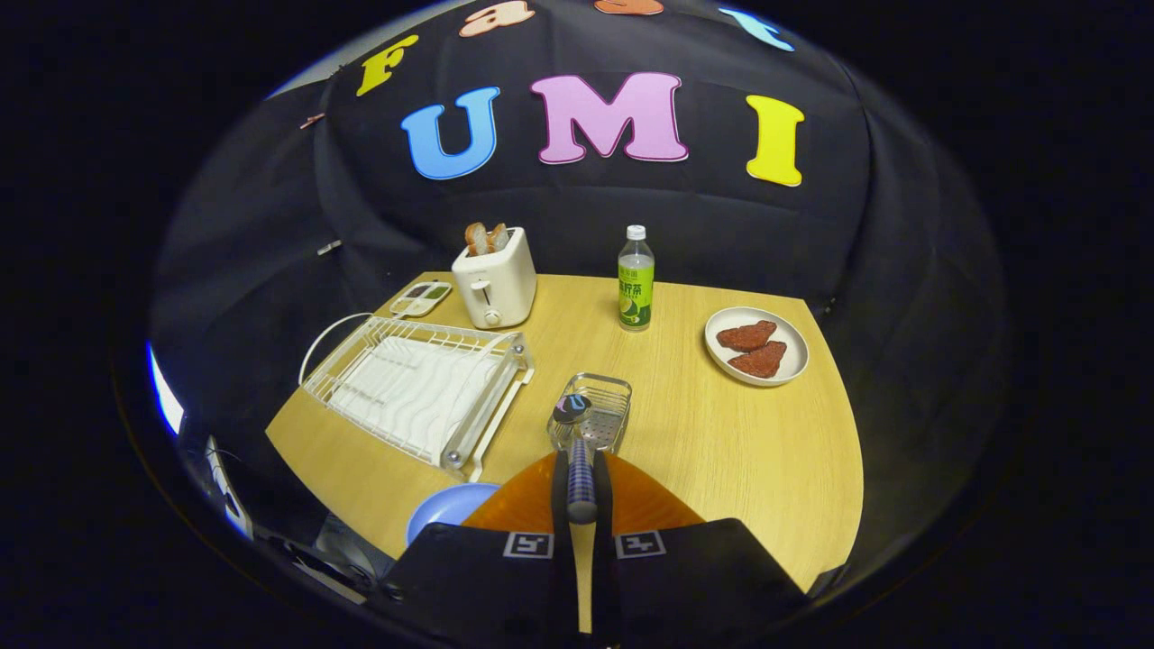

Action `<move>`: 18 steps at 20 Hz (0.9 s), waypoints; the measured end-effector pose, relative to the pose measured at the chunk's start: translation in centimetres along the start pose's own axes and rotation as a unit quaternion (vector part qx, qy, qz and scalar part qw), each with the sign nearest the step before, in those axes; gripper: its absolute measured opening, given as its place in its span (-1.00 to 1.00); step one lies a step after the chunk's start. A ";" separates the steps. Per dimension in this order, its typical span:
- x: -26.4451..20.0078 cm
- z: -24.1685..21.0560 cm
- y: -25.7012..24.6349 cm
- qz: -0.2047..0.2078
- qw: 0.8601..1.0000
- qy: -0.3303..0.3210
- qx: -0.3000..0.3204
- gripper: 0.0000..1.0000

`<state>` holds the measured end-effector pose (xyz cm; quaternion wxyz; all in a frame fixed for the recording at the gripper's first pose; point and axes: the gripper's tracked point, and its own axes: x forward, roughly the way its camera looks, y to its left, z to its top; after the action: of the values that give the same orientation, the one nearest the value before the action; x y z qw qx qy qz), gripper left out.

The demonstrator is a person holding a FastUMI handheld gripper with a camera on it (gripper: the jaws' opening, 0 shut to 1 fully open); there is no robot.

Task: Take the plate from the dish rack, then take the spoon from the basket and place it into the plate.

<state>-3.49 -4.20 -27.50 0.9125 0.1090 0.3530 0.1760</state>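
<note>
The gripper is pinching the spoon by its handle, both fingers pressing on it, bowl end sticking out ahead over the basket. The blue plate is sitting just left of the fingers, dish rack lying beyond it.

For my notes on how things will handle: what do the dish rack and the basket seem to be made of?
Dish rack: thin white-coated wire, probably metal, over a ribbed white tray, likely plastic.
Basket: shiny perforated metal, it seems.
The gripper fingers are shut on the spoon.
</note>
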 end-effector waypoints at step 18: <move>1.7 -14.2 8.3 0.069 0.994 0.078 -0.020 -0.80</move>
<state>-14.03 5.16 -36.19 0.8699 0.1013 0.4107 0.2536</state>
